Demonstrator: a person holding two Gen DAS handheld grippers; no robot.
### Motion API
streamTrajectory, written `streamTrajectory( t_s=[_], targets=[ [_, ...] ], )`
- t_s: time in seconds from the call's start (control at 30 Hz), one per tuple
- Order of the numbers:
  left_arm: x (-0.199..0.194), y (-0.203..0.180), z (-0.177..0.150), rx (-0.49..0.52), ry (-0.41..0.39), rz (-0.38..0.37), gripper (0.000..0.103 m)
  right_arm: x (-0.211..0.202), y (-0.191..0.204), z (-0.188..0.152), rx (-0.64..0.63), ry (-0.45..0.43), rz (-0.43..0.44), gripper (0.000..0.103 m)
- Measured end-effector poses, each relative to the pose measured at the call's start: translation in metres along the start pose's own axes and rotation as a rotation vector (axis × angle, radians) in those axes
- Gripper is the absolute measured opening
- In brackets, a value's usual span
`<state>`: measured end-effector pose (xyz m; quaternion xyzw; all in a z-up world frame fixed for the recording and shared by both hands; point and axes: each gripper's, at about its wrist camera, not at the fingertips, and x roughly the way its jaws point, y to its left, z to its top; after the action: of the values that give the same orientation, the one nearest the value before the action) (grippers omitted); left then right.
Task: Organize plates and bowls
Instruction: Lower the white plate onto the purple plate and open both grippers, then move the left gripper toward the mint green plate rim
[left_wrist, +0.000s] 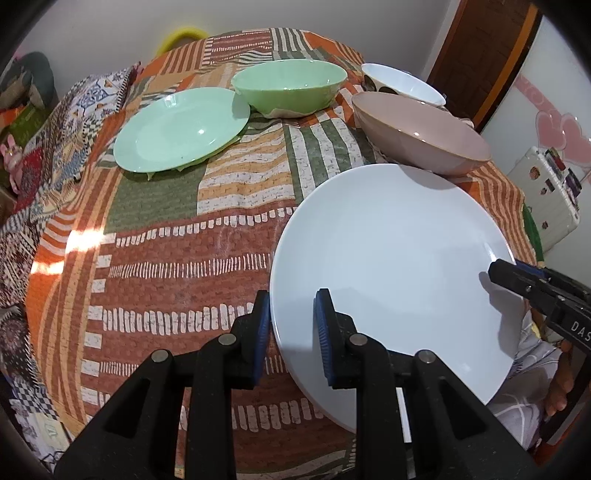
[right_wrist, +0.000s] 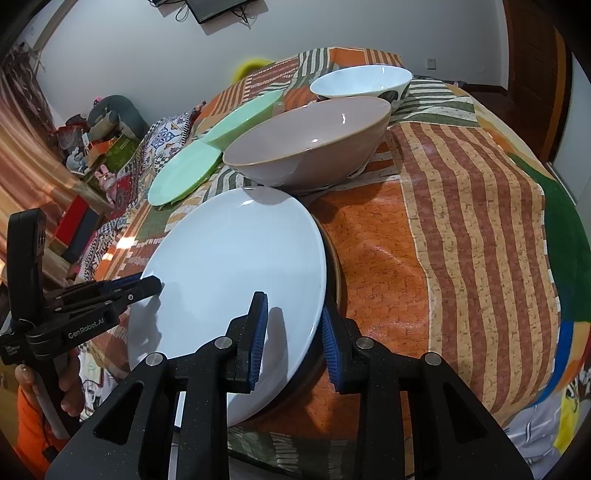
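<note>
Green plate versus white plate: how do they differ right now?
The green plate lies flat on the tablecloth, untouched; the white plate is tilted, both grippers straddling its rim, left gripper and right gripper. White looks larger, though it is nearer. Green has a stepped rim; white curves smoothly. Both are round, glossy, empty.

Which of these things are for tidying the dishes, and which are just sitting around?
For the job:
white plate, with both tools at its rim: left tool, right tool
green plate
green bowl
pink bowl
white spotted bowl

Just lying about:
patterned tablecloth
toy bunny
yellow thing behind the table
</note>
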<state>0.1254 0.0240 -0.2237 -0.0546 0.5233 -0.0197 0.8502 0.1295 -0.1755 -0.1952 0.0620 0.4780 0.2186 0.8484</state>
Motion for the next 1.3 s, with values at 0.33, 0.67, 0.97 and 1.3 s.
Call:
streamTrajectory(
  t_s=[0.33, 0.67, 0.97, 1.3],
  targets=[
    [-0.001, 0.001, 0.001, 0.001, -0.01, -0.011, 0.023, -0.011, 0.008, 0.002, -0.077, -0.049, -0.131, 0.026],
    [-0.047, 0.007, 0.009, 0.006, -0.142, 0.007, 0.026, -0.025, 0.011, 0.013, -0.085, -0.088, -0.101, 0.032],
    [-0.096, 0.041, 0.026, -0.029, -0.321, 0.092, 0.061, -0.025, 0.052, 0.038, -0.154, -0.137, -0.037, 0.049],
    [-0.075, 0.133, 0.066, -0.175, -0.314, 0.174, 0.068, 0.012, 0.093, 0.079, -0.198, -0.129, 0.02, 0.06]
  ],
)
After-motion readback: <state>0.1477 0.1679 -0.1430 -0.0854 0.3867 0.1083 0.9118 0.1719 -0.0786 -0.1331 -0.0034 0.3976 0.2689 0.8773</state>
